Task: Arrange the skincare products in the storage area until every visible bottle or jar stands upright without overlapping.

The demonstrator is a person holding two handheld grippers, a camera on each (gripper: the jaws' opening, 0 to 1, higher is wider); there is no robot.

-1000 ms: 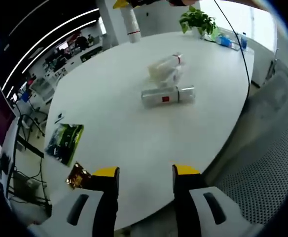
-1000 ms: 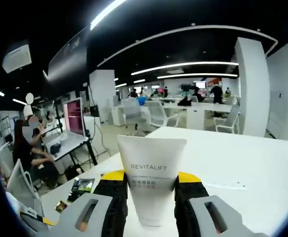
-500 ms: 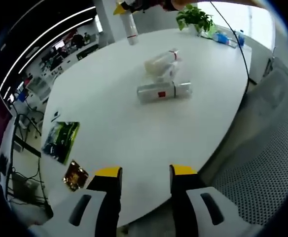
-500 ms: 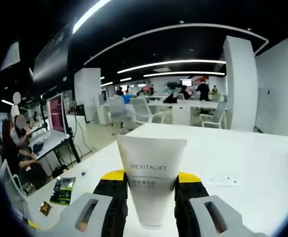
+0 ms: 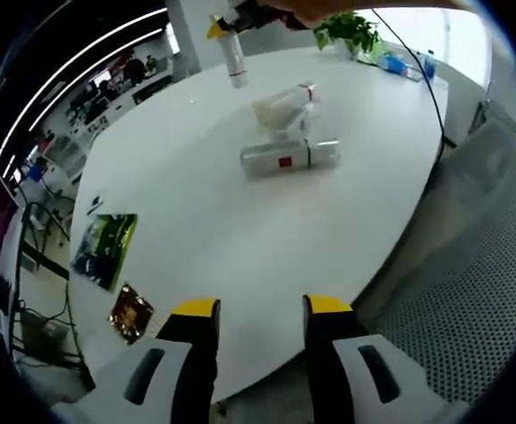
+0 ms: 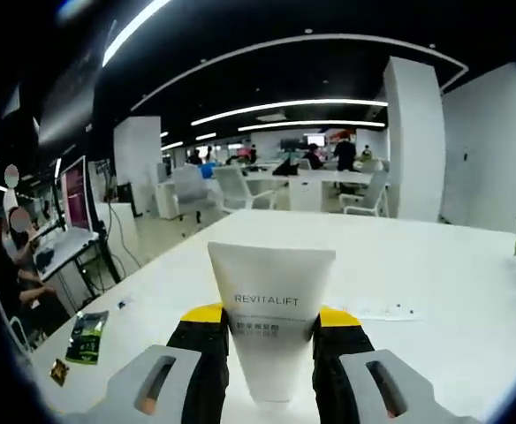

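R gripper (image 6: pixel 270 331) jaws pinch white REVITALIFT tube (image 6: pixel 270 318), held above white table (image 6: pixel 435 283). L gripper (image 5: pixel 251 309) jaws spread, nothing between, at near table edge. Green packet (image 5: pixel 104 250) & small gold packet (image 5: pixel 131 311) lie off to its left. Mid-table: silver bottle (image 5: pixel 289 156) lying flat, clear bottles (image 5: pixel 286 106) just behind. Far side: potted plant (image 5: pixel 348 28)

ceiling: I see dark panels, long light strips (image 6: pixel 293 106)
furniture: white desks, office chairs (image 6: pixel 240 187)
table: white, rounded (image 5: pixel 205 230)
plant: potted (image 5: pixel 346 31)
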